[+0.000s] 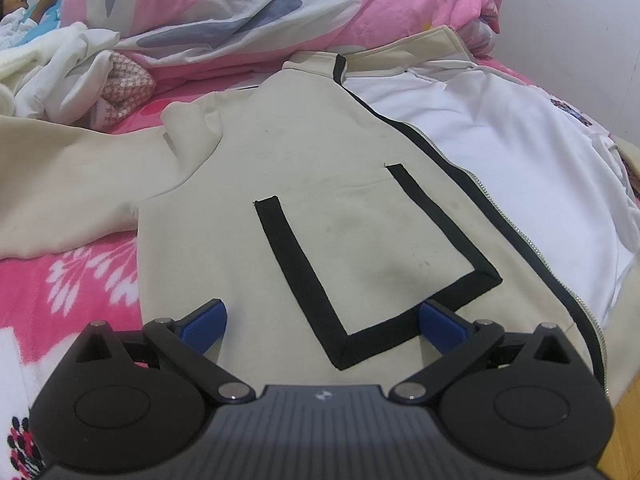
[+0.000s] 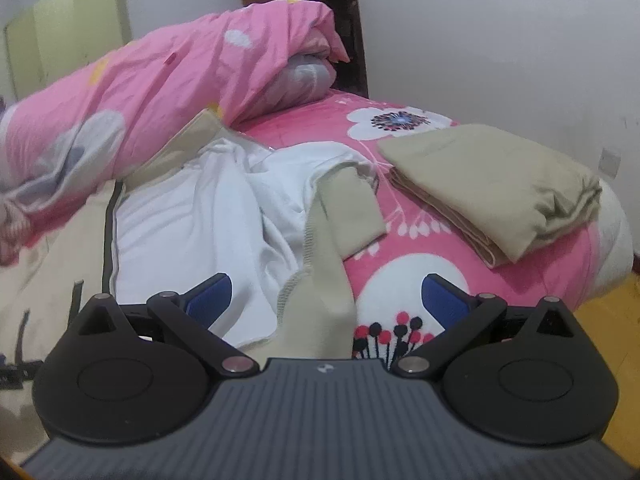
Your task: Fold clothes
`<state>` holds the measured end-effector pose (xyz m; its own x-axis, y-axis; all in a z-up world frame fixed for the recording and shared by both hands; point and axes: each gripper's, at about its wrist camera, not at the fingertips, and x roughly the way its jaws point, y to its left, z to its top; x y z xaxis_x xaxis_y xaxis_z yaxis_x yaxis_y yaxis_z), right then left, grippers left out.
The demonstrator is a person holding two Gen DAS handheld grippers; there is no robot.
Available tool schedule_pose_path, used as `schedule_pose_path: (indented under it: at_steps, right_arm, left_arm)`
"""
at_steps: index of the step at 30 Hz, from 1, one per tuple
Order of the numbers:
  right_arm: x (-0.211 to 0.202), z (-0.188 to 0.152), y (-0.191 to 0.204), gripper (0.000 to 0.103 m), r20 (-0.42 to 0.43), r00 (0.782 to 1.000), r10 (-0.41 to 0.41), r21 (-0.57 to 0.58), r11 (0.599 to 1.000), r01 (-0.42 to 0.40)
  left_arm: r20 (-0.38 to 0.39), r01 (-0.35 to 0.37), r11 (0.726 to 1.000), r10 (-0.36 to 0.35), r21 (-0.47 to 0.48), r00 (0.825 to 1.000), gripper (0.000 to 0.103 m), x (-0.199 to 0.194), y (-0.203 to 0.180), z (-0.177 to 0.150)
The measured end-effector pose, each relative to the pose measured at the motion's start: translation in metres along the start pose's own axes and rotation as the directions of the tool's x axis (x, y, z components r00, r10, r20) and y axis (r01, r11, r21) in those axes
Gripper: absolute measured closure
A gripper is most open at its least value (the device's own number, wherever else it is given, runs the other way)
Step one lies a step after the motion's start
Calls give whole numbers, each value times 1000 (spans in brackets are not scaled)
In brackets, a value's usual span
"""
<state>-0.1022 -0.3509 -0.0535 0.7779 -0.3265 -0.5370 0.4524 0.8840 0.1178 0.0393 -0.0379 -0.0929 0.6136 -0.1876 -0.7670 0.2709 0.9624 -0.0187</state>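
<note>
the left claw point(image 1: 322, 322) hangs spread wide over a beige zip jacket point(image 1: 312, 152) laid open on a pink flowered bedspread point(image 1: 72, 280), its black-edged pocket point(image 1: 360, 248) just ahead between the blue pads. the right claw point(image 2: 326, 300), also spread and holding nothing, sits over the jacket's white lining point(image 2: 192, 220) and a turned-back beige sleeve point(image 2: 320, 280). ahead to its right lies one folded tan garment point(image 2: 492, 188). beyond both, a rumpled pink quilt point(image 2: 160, 80). no writing is readable.
</note>
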Motion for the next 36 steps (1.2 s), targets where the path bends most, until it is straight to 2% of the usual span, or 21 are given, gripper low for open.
schedule_pose_path:
  at_steps: [4, 10, 26, 31, 36]
  right_arm:
    - [-4, -3, 4, 1, 55, 998, -4, 12, 1000, 4]
    - [-3, 0, -4, 1, 62, 997, 44, 96, 994, -50]
    - [5, 6, 1, 1, -30, 998, 50, 152, 987, -45]
    - [5, 7, 5, 1, -40, 997, 59, 145, 988, -52]
    - [4, 9, 9, 1, -49, 997, 59, 125, 991, -52]
  left_arm:
    - [-2, 7, 1000, -7, 2, 1000, 0, 0, 0, 0]
    - [-1, 22, 1000, -22, 12, 1000, 0, -1, 2, -1]
    - [20, 27, 999, -27, 23, 999, 0, -2, 1, -3]
    - [40, 18, 999, -19, 34, 999, 0, -6, -1, -3]
    - [96, 43, 999, -45, 23, 994, 0, -20, 3, -1]
